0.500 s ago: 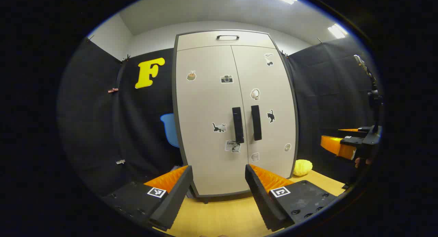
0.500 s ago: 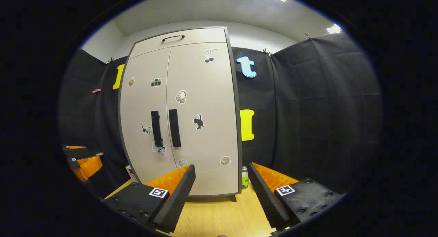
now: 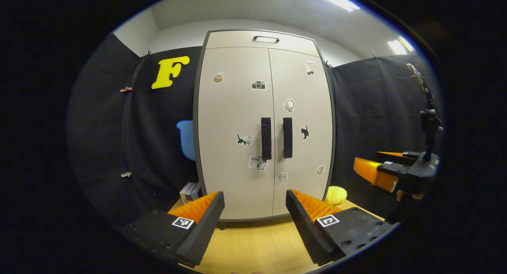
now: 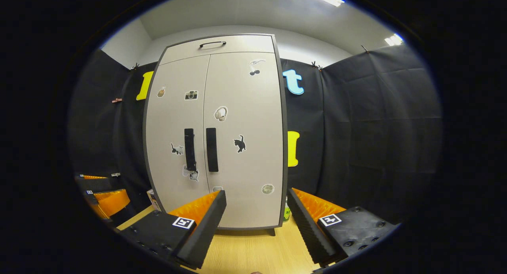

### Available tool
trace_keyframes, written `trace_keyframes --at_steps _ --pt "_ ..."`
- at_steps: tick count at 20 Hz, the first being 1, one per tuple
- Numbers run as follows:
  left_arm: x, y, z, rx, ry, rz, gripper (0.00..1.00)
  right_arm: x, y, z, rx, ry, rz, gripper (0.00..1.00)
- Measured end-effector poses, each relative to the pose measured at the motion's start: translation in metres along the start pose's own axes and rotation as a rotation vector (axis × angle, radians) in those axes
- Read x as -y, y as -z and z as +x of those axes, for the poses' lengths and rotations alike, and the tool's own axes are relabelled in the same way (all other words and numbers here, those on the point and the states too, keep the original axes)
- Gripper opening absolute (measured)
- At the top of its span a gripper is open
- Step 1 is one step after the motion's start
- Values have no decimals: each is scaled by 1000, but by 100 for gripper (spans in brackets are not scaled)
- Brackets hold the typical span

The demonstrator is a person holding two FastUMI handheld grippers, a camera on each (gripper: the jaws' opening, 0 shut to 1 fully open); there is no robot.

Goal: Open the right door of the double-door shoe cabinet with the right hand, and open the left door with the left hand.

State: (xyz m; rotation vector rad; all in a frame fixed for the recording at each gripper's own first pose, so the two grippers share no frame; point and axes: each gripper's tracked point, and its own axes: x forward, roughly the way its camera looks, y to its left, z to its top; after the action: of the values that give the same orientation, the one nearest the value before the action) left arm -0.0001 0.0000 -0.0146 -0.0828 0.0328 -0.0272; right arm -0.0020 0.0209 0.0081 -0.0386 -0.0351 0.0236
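Black cloth closed in the booth on both sides, and the cabinet [image 3: 263, 127] stood upright at the back of a pale wood desk [image 3: 253, 246], right in the middle of things. Both doors were shut. The left door [image 3: 233, 131] and right door [image 3: 301, 127] met at a thin seam, with the left handle [image 3: 266, 138] and right handle [image 3: 287, 137] hanging side by side just either side of it.

Plenty of open desk lay between the cabinet and the tools. The left tool [image 3: 253, 222] hung well back from the doors, fingers spread wide with nothing between them, roughly lined up with the seam. The right tool [image 4: 255, 222] was the same deal in the right gripper view: wide open, empty, well short of the cabinet, sitting off toward the right door's outer edge.

Side room was tighter. A yellow sponge-like lump [image 3: 336, 195] sat by the cabinet's right foot, some boxes [image 3: 190, 191] by the left one, and a green bottle [image 4: 286, 212] peeked out at the right corner.

Stickers dotted the doors: a camera [image 3: 258, 84], two cats, some others too small to make out. One sticker [image 3: 257, 163] near the left handle seemed to read "Love", the rest was unreadable.
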Motion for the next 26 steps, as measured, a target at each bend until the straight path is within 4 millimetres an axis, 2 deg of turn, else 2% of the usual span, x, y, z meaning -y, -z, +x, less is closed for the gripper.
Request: trace_keyframes --at_steps 3,10,12,16,21,26 --pt "-2 0 3 -2 2 -54 97 -2 -5 1 21 -8 -10 98" --pt "-6 -7 11 34 -20 -40 97 -6 -4 9 9 -32 -30 98" --pt "-6 -4 13 30 -25 -39 97 -9 3 17 -36 -38 -31 98" --pt "-8 0 15 20 -31 -54 97 -19 2 37 -55 -76 -41 98" --pt "-18 7 15 4 -63 -54 97 -37 -11 61 -44 -120 -22 98" --pt "-32 11 10 -10 -90 -48 97 -60 -47 99 34 -155 16 98"
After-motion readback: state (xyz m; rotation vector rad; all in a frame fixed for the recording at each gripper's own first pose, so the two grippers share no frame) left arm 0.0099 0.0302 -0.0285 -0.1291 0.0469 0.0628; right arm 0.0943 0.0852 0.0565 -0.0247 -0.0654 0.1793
